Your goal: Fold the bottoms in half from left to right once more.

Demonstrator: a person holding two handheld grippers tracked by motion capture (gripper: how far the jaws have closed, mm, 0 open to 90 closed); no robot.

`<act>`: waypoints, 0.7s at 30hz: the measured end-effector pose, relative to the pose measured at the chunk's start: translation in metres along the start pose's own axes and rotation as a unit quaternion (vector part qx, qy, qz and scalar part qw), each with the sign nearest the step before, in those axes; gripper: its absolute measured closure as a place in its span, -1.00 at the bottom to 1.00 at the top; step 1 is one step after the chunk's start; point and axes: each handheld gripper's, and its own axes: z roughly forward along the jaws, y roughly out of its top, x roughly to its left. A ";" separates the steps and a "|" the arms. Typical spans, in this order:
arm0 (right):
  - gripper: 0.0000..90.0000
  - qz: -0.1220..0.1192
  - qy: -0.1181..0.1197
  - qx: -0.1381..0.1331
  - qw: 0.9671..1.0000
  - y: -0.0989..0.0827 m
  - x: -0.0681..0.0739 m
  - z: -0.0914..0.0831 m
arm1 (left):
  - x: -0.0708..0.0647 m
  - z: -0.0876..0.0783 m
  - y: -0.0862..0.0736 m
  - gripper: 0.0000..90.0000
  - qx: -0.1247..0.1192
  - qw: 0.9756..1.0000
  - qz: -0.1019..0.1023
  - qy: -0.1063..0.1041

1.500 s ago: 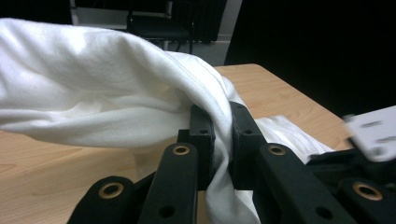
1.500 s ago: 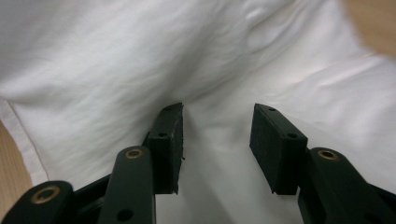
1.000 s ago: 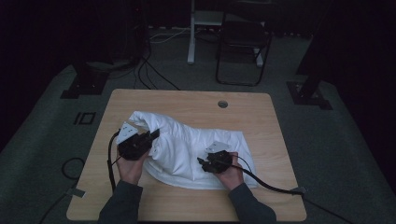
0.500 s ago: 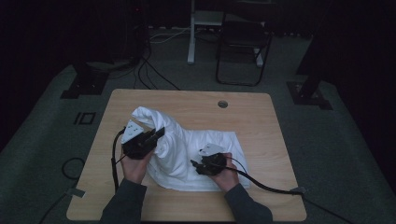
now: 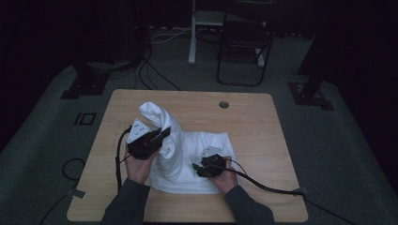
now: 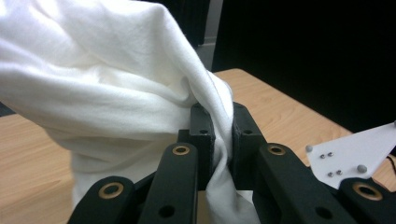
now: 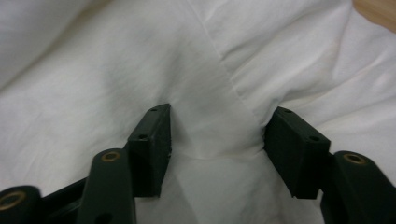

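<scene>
white soft creased cloth (image 5: pixel 187 159), left gripper (image 6: pixel 219 135) clamped on a fold, right gripper (image 7: pixel 217 140) apart over it

Raised white cloth (image 5: pixel 162 123) blocks table (image 5: pixel 253 122) middle; far and right side free.

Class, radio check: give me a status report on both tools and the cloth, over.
Left tool shut on white cloth, lifting a fold off the table. Right tool open, jaws pressed down on the cloth. Nothing in the way.
</scene>
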 end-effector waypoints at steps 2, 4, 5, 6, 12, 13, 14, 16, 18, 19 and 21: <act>-0.13 -0.002 0.013 -0.010 1.000 0.002 -0.001 -0.005 | -0.001 0.001 -0.001 0.84 0.005 1.000 0.004 -0.003; -0.12 0.008 0.023 -0.037 0.999 0.001 -0.009 -0.018 | -0.002 0.002 -0.003 0.84 0.004 1.000 0.003 -0.004; -0.11 0.020 0.021 -0.049 0.998 -0.001 -0.016 -0.027 | -0.002 0.002 -0.003 0.84 0.005 1.000 0.003 -0.005; -0.10 0.030 0.000 -0.056 0.998 -0.004 -0.024 -0.036 | -0.002 0.002 -0.003 0.84 0.006 1.000 0.004 -0.005; -0.13 0.057 -0.047 0.011 0.997 -0.028 -0.053 -0.030 | -0.011 0.010 -0.001 0.84 0.011 1.000 0.010 -0.015; -0.14 0.057 -0.047 0.016 0.997 -0.030 -0.052 -0.027 | -0.011 0.010 -0.001 0.84 0.011 1.000 0.010 -0.015; -0.10 0.060 -0.037 0.004 0.997 -0.032 -0.049 -0.023 | -0.016 0.015 -0.001 0.84 0.015 1.000 0.016 -0.017; -0.06 0.058 -0.033 0.004 0.998 -0.029 -0.043 -0.020 | -0.020 0.020 0.000 0.84 0.020 0.999 0.021 -0.021; -0.01 0.036 -0.037 0.003 0.999 -0.026 -0.037 -0.018 | -0.026 0.026 0.001 0.84 0.021 0.999 0.025 -0.028; -0.01 0.035 -0.036 0.004 0.999 -0.025 -0.035 -0.018 | -0.029 0.028 0.002 0.84 0.022 0.999 0.026 -0.033; 0.00 0.043 -0.025 0.000 0.999 -0.024 -0.033 -0.015 | -0.035 0.033 0.003 0.84 0.022 0.999 0.026 -0.041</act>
